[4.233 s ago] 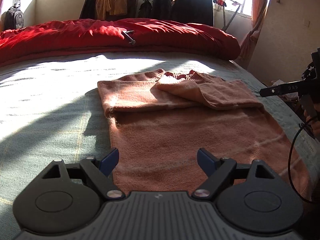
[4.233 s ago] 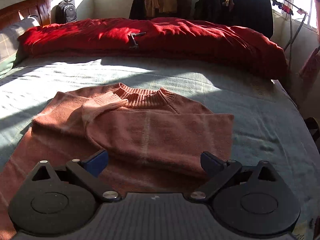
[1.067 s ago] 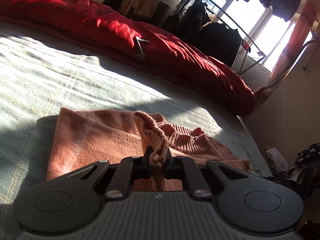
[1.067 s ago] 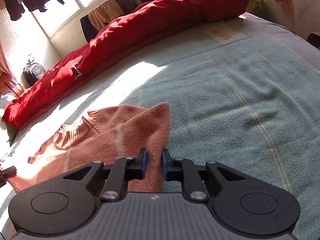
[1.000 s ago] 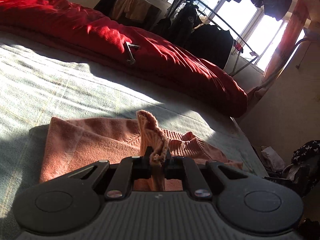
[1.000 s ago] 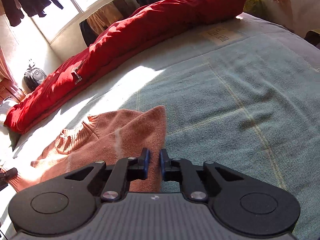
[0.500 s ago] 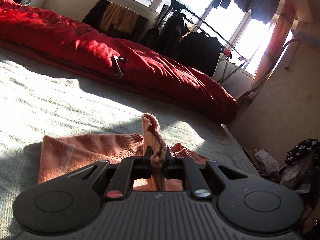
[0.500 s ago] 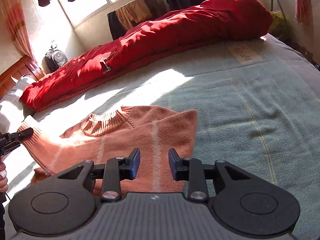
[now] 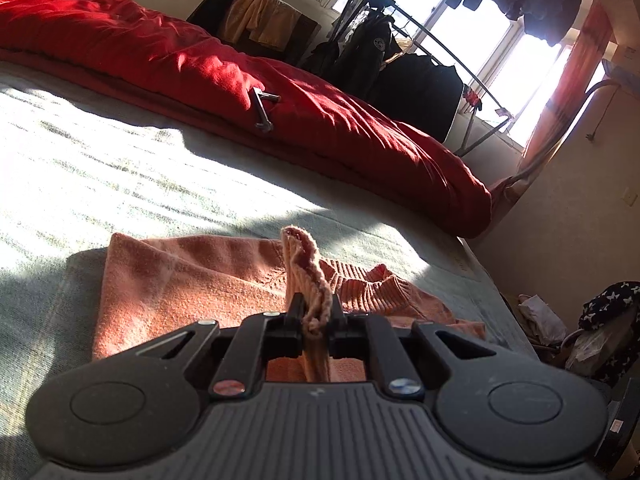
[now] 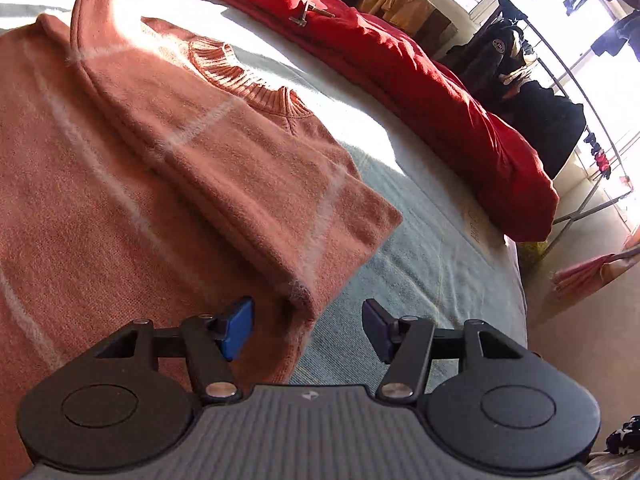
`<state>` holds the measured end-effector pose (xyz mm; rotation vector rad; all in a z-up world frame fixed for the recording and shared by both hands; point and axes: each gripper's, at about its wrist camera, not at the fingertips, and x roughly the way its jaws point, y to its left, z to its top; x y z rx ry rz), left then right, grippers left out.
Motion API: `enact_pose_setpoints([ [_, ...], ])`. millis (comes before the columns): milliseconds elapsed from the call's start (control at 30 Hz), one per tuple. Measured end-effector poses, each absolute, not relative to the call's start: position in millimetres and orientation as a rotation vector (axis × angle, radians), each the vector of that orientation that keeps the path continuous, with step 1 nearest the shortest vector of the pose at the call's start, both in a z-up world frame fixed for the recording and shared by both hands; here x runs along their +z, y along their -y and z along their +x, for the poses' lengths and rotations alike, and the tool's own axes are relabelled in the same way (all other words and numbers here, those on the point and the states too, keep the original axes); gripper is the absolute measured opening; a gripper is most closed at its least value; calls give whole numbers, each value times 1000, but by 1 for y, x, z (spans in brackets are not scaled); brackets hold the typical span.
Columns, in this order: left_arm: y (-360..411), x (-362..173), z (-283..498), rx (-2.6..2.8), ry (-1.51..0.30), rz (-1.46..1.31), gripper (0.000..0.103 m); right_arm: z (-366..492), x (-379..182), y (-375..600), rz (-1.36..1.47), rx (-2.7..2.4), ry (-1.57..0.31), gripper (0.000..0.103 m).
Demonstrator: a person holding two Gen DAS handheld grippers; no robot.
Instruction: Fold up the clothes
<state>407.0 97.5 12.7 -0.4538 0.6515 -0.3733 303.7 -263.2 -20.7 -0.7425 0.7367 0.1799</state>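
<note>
While sun glare washes out the bedcover [image 9: 120,168]:
Hidden: sweater [image 10: 160,168] hem, cut off.
Left gripper [image 9: 314,314]: clamped on ribbed cuff [image 9: 306,264], raised, probably a sleeve's.
Right gripper [image 10: 308,330]: jaws just opening, empty, above the sweater's folded edge.

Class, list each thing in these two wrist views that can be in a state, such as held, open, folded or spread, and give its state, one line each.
left gripper: shut on the sweater's ribbed cuff.
right gripper: open, jaws just opened, pressing on nothing.
sweater: flat on the bed, right sleeve folded across the body, the other sleeve lifted by its cuff.
red duvet: bunched along the far edge of the bed.
bed cover: spread flat.
</note>
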Motion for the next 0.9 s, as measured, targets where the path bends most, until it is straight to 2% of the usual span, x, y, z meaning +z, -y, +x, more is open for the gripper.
enact_pose_setpoints([
  [33, -97, 13, 406, -375, -651, -452, 8, 305, -23, 260, -770, 173, -720, 53],
  [100, -95, 15, 405, -379, -648, -444, 8, 306, -26, 253, -802, 189, -690, 22],
  [133, -95, 15, 405, -382, -648, -443, 8, 306, -26, 251, -812, 191, -679, 17],
  [200, -94, 16, 405, -387, -648, -443, 8, 307, -28, 250, -824, 165, -670, 15],
  [467, -72, 15, 411, -451, -648, -407, 8, 317, -23, 296, -521, 67, -765, 16],
  [533, -73, 18, 411, -451, -636, -407, 8, 314, -23, 293, -533, 68, -769, 20],
  [600, -78, 24, 410, -447, -615, -416, 8, 310, -20, 290, -544, 76, -772, 35],
  [633, -80, 27, 410, -445, -604, -420, 8, 309, -17, 290, -540, 82, -771, 39],
  [767, -92, 49, 404, -451, -496, -401, 8, 301, -5, 295, -475, 113, -762, 42],
  [900, -99, 39, 402, -445, -516, -400, 8, 295, 3, 299, -407, 151, -757, 46],
])
